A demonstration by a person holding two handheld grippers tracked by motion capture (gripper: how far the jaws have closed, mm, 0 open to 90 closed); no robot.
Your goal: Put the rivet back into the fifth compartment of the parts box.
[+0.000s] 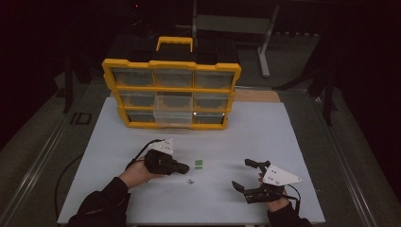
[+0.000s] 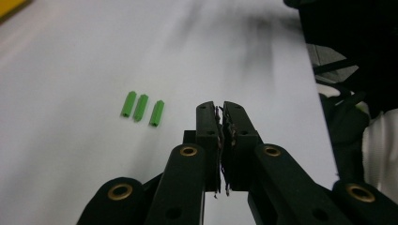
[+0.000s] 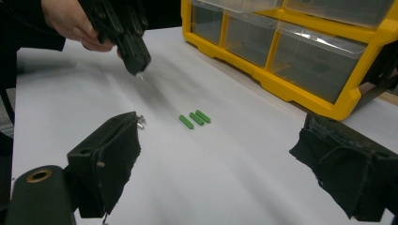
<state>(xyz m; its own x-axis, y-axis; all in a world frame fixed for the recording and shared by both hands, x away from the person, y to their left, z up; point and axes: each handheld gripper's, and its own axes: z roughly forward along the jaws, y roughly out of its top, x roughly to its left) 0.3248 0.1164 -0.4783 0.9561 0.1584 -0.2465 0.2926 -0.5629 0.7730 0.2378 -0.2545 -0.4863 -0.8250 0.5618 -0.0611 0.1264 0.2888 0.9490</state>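
The left gripper (image 1: 182,167) hangs over mid-worktop (image 1: 142,198), fingers pressed together on what looks like a small metal screw (image 3: 140,75). Three green hexagonal plastic spacers (image 1: 199,164) lie beside it, unsorted; another small screw (image 1: 190,181) rests nearer the front edge. The right gripper (image 1: 243,176) waits with fingers wide apart. The yellow clear-drawered organizer (image 1: 171,92) stands at the back edge.

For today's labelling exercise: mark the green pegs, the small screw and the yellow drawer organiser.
green pegs (image 3: 195,118), right gripper view, middle peg.
small screw (image 1: 190,181), high view, its centre.
yellow drawer organiser (image 1: 172,64), high view, top frame bar.
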